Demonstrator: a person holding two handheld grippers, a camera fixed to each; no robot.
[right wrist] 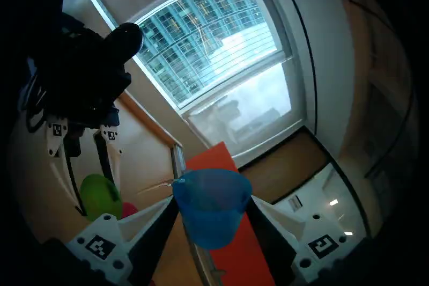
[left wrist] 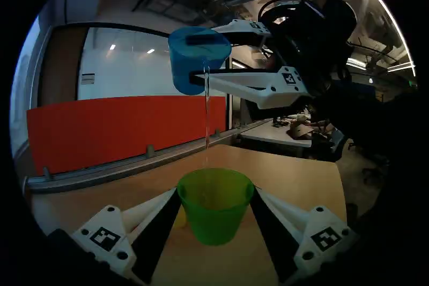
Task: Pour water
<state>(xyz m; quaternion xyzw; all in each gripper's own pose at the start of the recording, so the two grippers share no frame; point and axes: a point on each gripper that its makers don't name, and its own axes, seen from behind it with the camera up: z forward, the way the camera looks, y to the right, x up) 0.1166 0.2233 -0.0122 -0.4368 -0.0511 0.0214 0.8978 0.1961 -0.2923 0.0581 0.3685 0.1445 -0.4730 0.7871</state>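
Note:
My left gripper [left wrist: 215,208] is shut on a green cup [left wrist: 215,205], held upright just above the wooden table [left wrist: 300,178]. Above it, the right gripper [left wrist: 217,52] holds a blue cup [left wrist: 197,59] tipped on its side. A thin stream of water [left wrist: 206,119] falls from the blue cup's rim into the green cup. In the right gripper view, my right gripper [right wrist: 212,211] is shut on the blue cup [right wrist: 212,208], with water leaving its lip at the left. Lower left there, the green cup [right wrist: 99,196] sits between the left gripper's fingers [right wrist: 69,178].
A red wall panel [left wrist: 118,130] and a metal rail [left wrist: 134,162] run behind the table's far edge. Desks with clutter [left wrist: 292,125] stand at the back right. A large window [right wrist: 225,55] fills the upper part of the right gripper view. A small red object [right wrist: 128,210] lies beside the green cup.

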